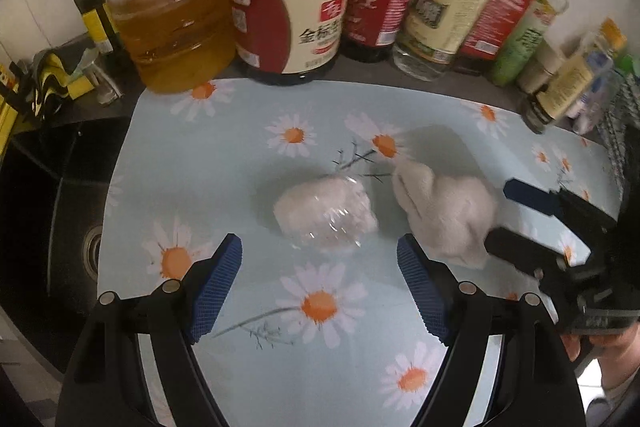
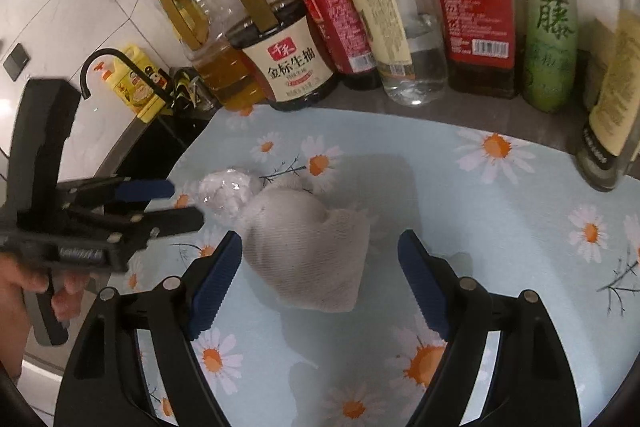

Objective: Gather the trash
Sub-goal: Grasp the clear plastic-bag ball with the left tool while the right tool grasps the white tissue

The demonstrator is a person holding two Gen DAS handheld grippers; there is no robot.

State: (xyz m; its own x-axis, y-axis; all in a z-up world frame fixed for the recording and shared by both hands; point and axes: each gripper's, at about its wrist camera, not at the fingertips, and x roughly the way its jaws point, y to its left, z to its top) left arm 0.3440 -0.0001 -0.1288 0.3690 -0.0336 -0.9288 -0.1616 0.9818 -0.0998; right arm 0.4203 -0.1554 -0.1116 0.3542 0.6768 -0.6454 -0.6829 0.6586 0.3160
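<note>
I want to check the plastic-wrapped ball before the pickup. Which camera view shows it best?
The left wrist view: the plastic-wrapped ball lies whole and central, ahead of the open left gripper. The right wrist view shows it small, at the side, partly behind the crumpled tissue.

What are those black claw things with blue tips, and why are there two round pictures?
They are tongs a person holds, one in each hand, each with its own camera. One picture looks along the left tongs, the other along the right tongs. Both are open and hold nothing. On the daisy mat lie two bits of trash: a crumpled plastic wrap in front of the left tongs, and a wadded paper towel in front of the right. Sauce and oil bottles stand behind.
</note>
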